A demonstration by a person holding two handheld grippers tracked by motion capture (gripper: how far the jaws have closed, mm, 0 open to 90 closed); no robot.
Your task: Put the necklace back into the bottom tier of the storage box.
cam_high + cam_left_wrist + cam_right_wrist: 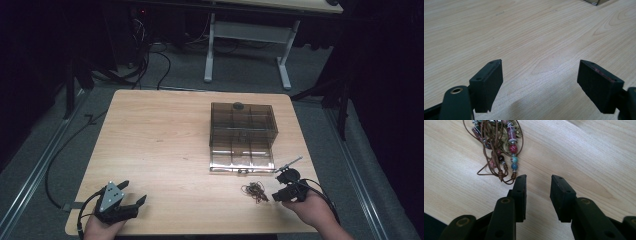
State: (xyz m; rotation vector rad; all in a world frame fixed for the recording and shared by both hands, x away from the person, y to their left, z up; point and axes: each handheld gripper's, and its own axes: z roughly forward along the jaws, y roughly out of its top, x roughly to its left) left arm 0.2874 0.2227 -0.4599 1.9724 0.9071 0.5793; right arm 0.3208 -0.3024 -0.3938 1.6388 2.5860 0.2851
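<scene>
Black jaws of my right gripper stand partly open, holding nothing. Brown-corded beaded necklace lies bunched on the wooden table just ahead, near the smoky transparent compartment box. Next, I judge: advance, then close on the cord.

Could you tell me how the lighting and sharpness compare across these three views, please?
High view: dim, dark surroundings, only the table lit, beaded cord small and soft. Left gripper view: bright, wood grain crisp, soft shadow under the left gripper. Right gripper view: beaded cord sharp; right gripper near jaws slightly soft.
</scene>
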